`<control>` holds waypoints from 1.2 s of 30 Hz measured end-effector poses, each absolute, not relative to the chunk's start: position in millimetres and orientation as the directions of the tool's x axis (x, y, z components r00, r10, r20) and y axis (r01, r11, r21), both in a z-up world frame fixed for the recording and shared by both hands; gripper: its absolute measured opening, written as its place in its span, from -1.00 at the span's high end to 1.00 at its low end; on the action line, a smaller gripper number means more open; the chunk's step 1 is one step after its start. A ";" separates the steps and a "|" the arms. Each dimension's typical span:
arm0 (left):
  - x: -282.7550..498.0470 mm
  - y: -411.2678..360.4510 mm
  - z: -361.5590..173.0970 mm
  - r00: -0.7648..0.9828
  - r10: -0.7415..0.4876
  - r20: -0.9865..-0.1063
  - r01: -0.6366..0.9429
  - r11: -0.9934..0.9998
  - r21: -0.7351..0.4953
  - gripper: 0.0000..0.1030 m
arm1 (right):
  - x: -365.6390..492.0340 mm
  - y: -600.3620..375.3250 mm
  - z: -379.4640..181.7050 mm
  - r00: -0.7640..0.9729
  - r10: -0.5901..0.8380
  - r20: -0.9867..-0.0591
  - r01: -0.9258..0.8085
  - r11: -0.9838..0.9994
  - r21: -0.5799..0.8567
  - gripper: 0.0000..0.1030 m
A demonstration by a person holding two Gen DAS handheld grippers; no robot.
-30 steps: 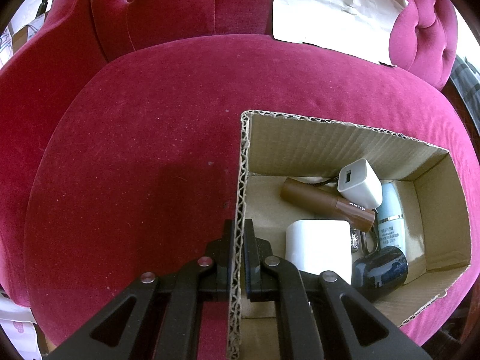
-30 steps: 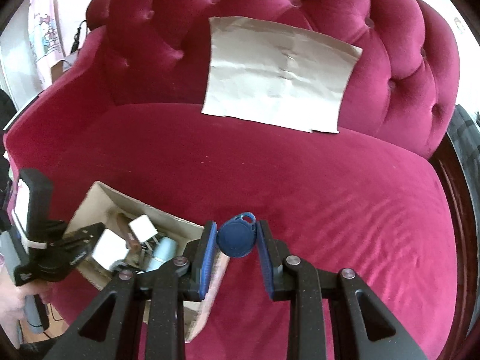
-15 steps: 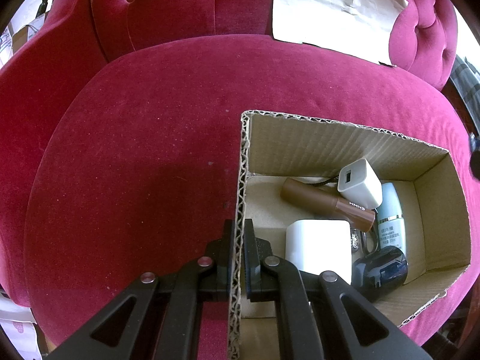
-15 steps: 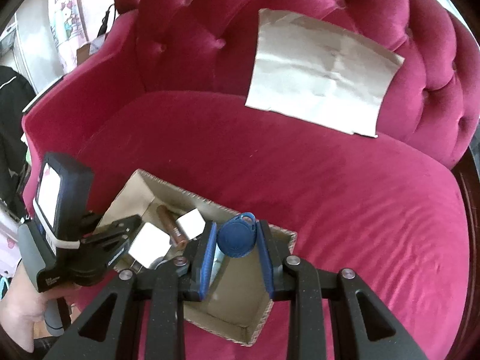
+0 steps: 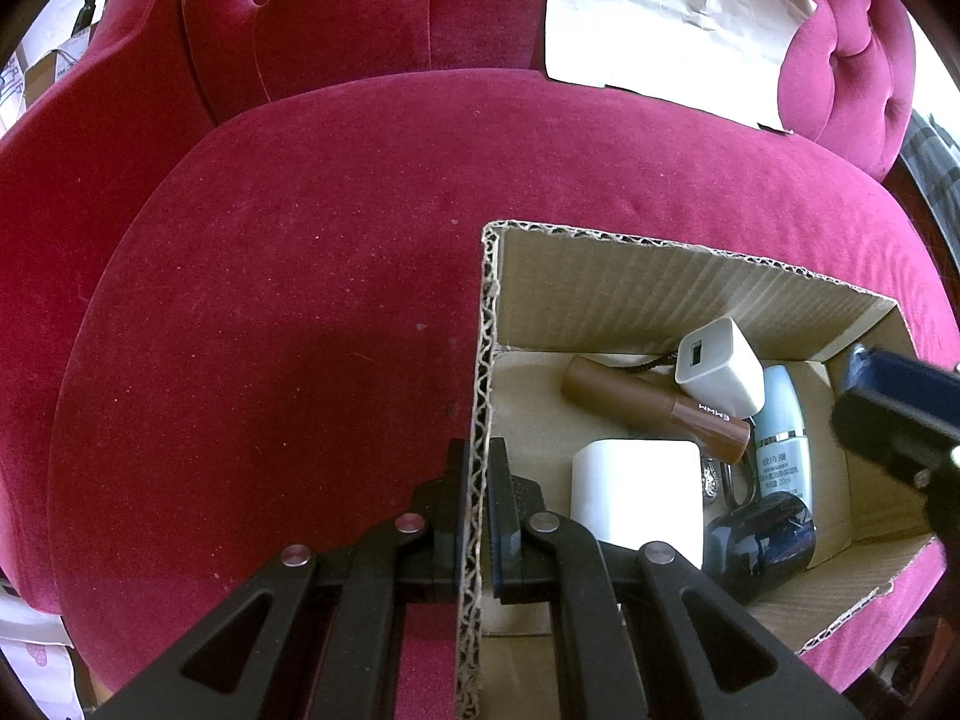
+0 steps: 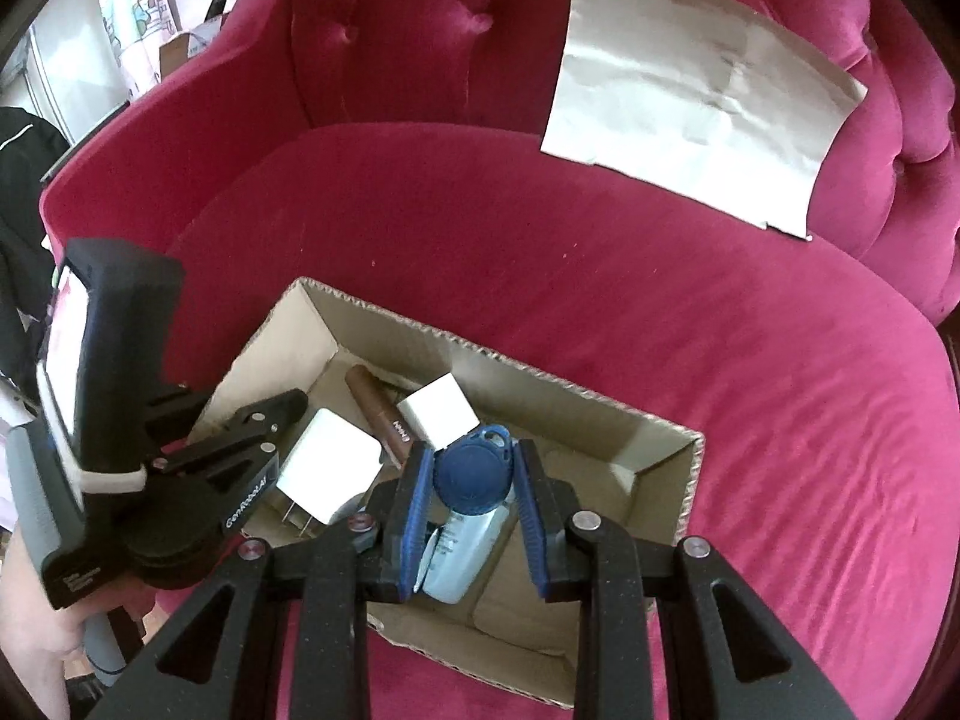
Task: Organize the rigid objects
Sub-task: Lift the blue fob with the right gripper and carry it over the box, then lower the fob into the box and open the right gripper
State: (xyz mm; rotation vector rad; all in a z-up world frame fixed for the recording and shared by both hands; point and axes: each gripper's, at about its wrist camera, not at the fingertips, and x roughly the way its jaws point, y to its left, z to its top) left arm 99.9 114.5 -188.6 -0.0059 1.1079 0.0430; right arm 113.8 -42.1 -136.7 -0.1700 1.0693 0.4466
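Your left gripper [image 5: 477, 516] was clamped on the near-left wall of the cardboard box [image 5: 660, 294], one finger inside and one outside the corrugated edge, at the lower centre of the left wrist frame. The box sat on the seat of the red velvet sofa [image 5: 270, 330].

Your right gripper [image 6: 472, 501] had its blue-padded fingers [image 6: 414, 504] closed on a round blue key fob [image 6: 474, 474], held over the box interior at the lower centre of the right wrist frame. Whether the fob touched anything beneath it could not be determined.

Contents of the box, as seen in the left wrist frame:
- a brown tube [image 5: 648, 402] lying across the floor of the box;
- a small white charger [image 5: 720, 366] resting on the tube's right end;
- a larger white adapter [image 5: 636, 486] near the held wall;
- a pale blue bottle [image 5: 783, 438] lying to the right of the charger;
- a dark glossy object [image 5: 762, 546] at the near right, not identifiable.

A sheet of pale paper [image 6: 696, 90] leaned against the sofa back at the upper right of the right wrist frame.
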 end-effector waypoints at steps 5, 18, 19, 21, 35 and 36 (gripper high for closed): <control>99.8 114.5 -188.6 0.446 0.032 -0.895 -0.038 0.999 0.017 0.91 | 115.0 -38.9 -140.9 0.394 0.264 -0.880 -0.427 0.901 0.080 0.45; 101.1 115.1 -187.3 0.446 0.032 -0.895 -0.039 0.999 0.017 0.91 | 119.4 -39.2 -139.8 0.447 0.216 -0.868 -0.393 0.919 0.027 -0.70; 101.2 115.3 -187.1 0.446 0.032 -0.894 -0.039 0.999 0.017 0.91 | 120.7 -39.7 -140.5 0.450 0.201 -0.870 -0.384 0.923 0.014 -0.75; 101.1 115.2 -187.1 0.446 0.032 -0.894 -0.040 0.999 0.016 0.90 | 122.2 -41.0 -141.8 0.449 0.192 -0.873 -0.376 0.927 0.010 -0.97; 101.2 114.9 -187.4 0.446 0.033 -0.894 -0.040 0.999 0.017 0.90 | 124.3 -50.2 -143.4 0.439 0.178 -0.881 -0.338 0.941 0.022 -0.99; 101.2 114.9 -187.4 0.446 0.033 -0.894 -0.039 0.999 0.017 0.90 | 124.9 -50.8 -143.5 0.438 0.179 -0.881 -0.336 0.941 0.024 -0.99</control>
